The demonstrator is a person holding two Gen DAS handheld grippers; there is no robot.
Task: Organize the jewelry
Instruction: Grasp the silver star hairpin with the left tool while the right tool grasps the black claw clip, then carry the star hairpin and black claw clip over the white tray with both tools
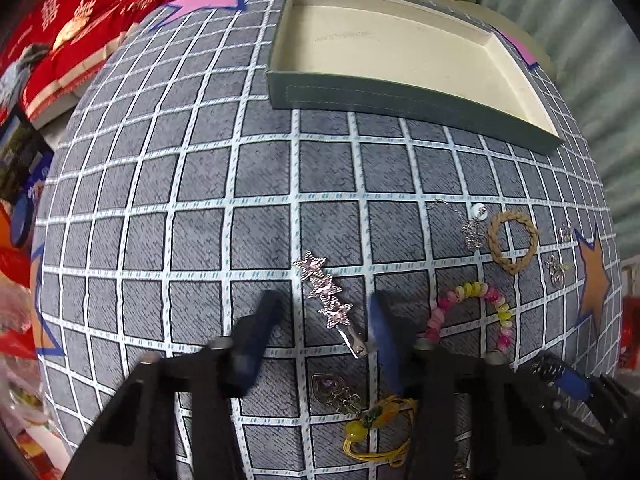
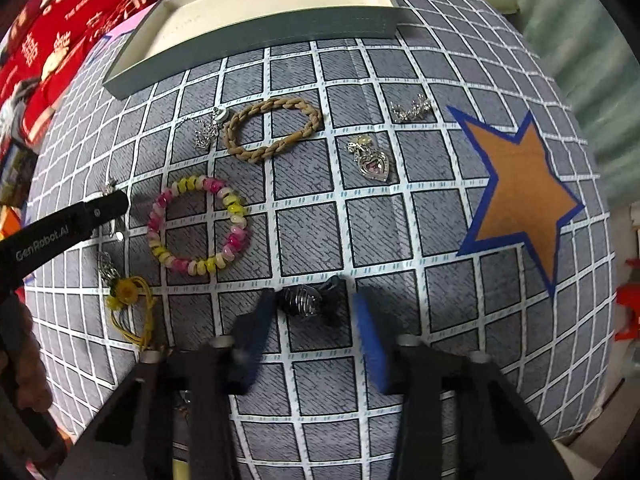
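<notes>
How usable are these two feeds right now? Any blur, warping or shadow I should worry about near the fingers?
Left wrist view: grid lines bulge from fisheye warp, both fingers are smeared, yet the star hair clip between them is sharp. Right wrist view: same bulge, fingers soft, the dark hair claw sits in their shadow with detail hard to read; the beaded bracelet is evenly lit.

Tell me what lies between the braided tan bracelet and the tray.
In the right wrist view, only bare grid cloth separates the braided tan bracelet from the tray; no jewelry sits there.
</notes>
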